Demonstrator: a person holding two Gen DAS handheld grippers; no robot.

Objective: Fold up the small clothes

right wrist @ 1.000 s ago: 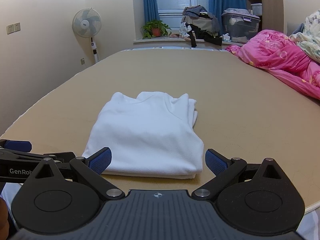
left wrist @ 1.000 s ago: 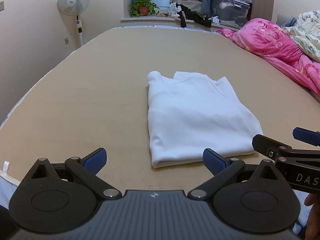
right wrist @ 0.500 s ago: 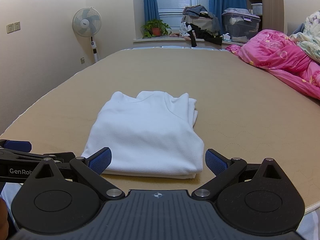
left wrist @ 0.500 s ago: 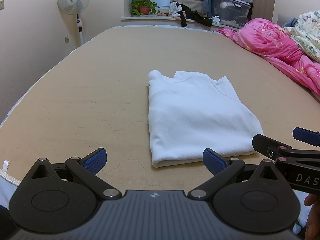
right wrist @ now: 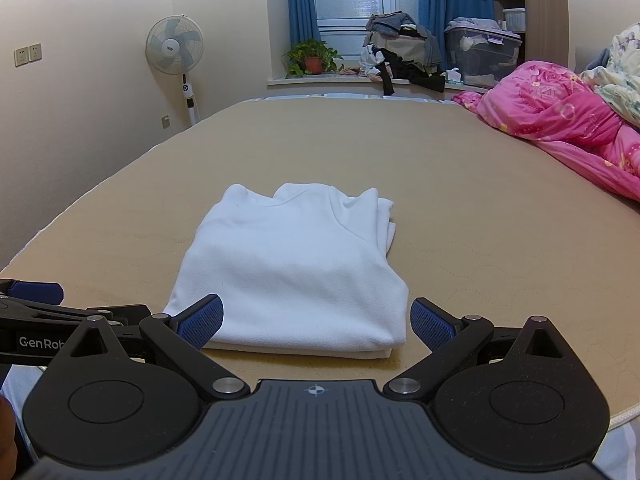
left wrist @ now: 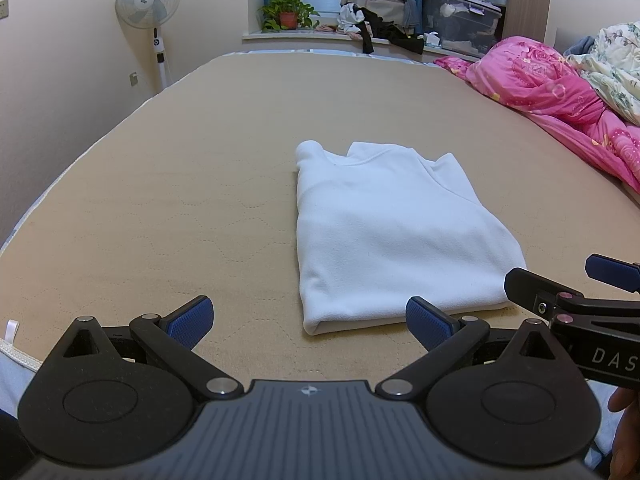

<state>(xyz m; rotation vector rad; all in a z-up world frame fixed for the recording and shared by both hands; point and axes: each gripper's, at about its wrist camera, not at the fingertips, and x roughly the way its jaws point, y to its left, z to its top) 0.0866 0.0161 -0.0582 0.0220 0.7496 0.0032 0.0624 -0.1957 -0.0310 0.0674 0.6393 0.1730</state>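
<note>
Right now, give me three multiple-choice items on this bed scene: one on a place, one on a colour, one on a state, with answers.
1. Where does the white garment lie?
A. on the tan bed cover
B. on the windowsill
C. on the floor

2. What colour is the bunched quilt at the right edge of the bed?
A. green
B. pink
C. black

3. How do the right tongs stand?
A. shut on the garment
B. open, holding nothing
C. shut on the quilt

Answers: 1 A, it rests folded flat on the cover; 2 B, bright pink with flower print; 3 B, the blue pads sit wide apart at the garment's near edge, gripping nothing.
</note>
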